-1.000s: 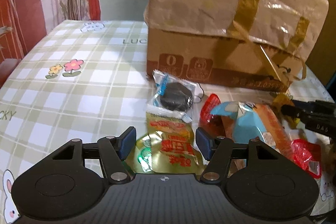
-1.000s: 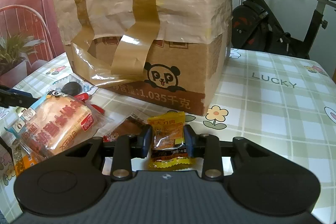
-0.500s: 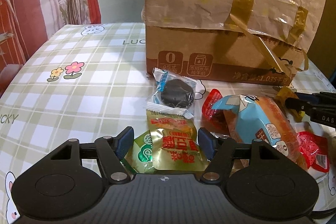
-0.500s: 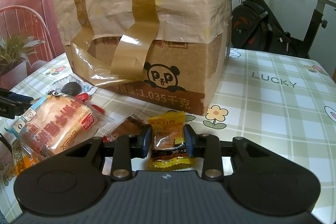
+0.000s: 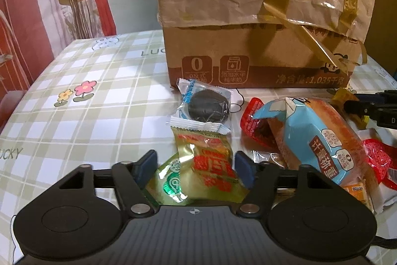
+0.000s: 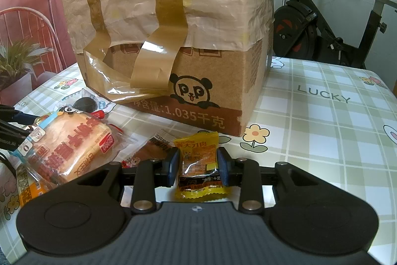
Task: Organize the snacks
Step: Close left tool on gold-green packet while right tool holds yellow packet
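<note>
I am keeping the right gripper [image 6: 198,169] pinched on a yellow snack packet [image 6: 198,167], its blue pads pressing both side edges, with the packet's lower seam hanging below the fingers. I cannot tell whether it is lifted or touching the table [image 6: 322,121]. Just ahead, the taped cardboard box [image 6: 173,41] is standing with its front corner near the packet. To the right of that corner, checked cloth is running open toward the far edge, where an exercise bike [image 6: 322,24] is standing beyond the table. To the left, a bread pack [image 6: 67,143] and a brown snack pouch [image 6: 151,153] are crowding close beside the gripper.

I am holding the left gripper [image 5: 196,171] spread wide around a gold-green packet with red lettering [image 5: 206,165]; its pads are standing apart from the wrapper on both sides. A wrapped dark cookie [image 5: 207,107] is lying just beyond it, near the box base. On the right, the blue bread wrapper [image 5: 317,140] and a red packet [image 5: 255,123] are pressing in near the right finger. Leftward, open cloth is stretching to the table's rounded edge.
</note>
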The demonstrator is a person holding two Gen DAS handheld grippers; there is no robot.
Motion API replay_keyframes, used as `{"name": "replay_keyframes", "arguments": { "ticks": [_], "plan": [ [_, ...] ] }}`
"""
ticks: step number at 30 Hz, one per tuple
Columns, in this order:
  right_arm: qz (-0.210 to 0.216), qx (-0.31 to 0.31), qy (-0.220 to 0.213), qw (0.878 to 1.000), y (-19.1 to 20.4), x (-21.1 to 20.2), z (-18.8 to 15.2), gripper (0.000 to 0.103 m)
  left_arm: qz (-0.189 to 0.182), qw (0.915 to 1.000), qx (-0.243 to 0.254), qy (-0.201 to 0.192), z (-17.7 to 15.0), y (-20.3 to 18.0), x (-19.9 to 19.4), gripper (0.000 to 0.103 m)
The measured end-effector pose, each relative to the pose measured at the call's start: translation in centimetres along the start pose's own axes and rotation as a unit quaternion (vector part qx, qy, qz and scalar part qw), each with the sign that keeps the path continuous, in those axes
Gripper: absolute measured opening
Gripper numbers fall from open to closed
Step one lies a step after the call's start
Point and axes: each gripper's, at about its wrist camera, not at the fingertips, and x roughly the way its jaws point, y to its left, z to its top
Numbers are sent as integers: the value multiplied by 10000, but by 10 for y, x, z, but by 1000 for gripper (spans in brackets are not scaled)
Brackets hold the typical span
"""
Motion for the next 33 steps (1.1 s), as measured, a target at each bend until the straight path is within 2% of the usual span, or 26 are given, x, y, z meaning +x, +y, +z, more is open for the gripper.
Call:
{"name": "replay_keyframes", "arguments": {
  "ticks": [3, 5, 14, 20, 29, 33],
  "plan": [
    [-1, -2, 0, 10000, 0, 0, 0, 35, -16, 9999, -33, -135, 1, 2, -7, 45],
    [-1, -1, 1, 10000, 0, 0, 0, 35, -50, 9998, -22, -205, 1, 3, -11, 42],
    [-1, -2, 2, 10000, -1, 0, 0, 35, -161, 9993, -126, -327, 1, 7, -20, 38],
    [-3, -2, 4, 10000, -1, 0, 0, 35, -250, 9984, -164, -477, 3, 8, -29, 29],
    [-48, -20, 24, 10000, 3, 1, -1, 35, -450, 9986, -239, -166, -2, 9, -19, 30],
    [-45, -20, 28, 10000, 2, 1, -1, 35, -416, 9989, -115, -177, -3, 7, -18, 30]
  ]
}}
